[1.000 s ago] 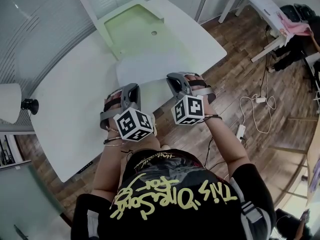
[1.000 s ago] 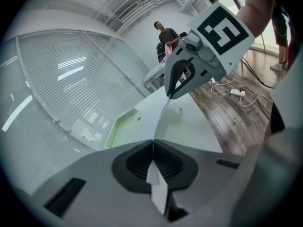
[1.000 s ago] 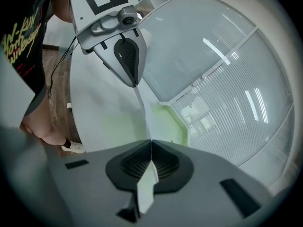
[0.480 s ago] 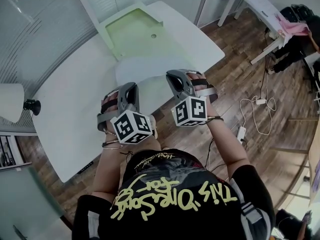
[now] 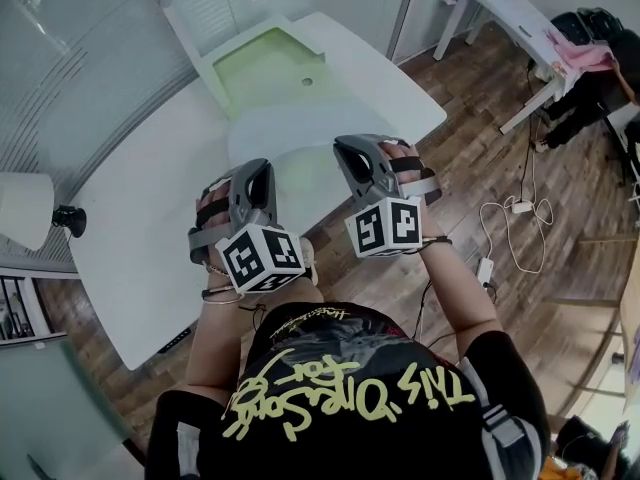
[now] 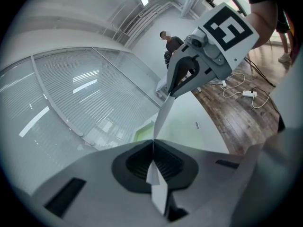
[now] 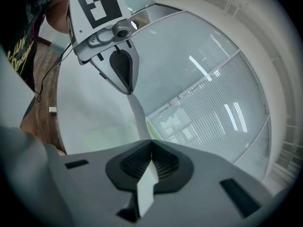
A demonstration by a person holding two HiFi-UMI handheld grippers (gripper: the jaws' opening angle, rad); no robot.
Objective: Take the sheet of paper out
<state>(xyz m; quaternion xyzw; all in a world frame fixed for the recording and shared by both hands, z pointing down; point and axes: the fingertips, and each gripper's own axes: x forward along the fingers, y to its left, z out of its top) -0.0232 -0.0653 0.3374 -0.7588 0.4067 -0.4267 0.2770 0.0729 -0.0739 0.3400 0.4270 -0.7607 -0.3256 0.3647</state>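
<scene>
A white sheet of paper (image 5: 290, 148) hangs stretched between my two grippers, above the white table (image 5: 140, 218). My left gripper (image 5: 258, 176) is shut on the sheet's left edge and my right gripper (image 5: 352, 160) on its right edge. In the left gripper view the paper (image 6: 161, 119) runs edge-on from my shut left gripper (image 6: 153, 144) up to the right gripper (image 6: 176, 88). In the right gripper view the paper (image 7: 138, 117) runs from my right gripper (image 7: 151, 144) to the left gripper (image 7: 127, 82). A pale green folder (image 5: 262, 66) lies open at the table's far end.
A white lamp (image 5: 25, 210) stands at the table's left. A cable and power strip (image 5: 515, 206) lie on the wooden floor to the right. Another white table (image 5: 510, 8) is at the upper right. A glass wall with blinds (image 6: 85, 89) runs behind, and a person (image 6: 171, 44) stands far off.
Both grippers have risen together with the sheet held between them, and they have tilted upward a little. Both grips have stayed the same.
</scene>
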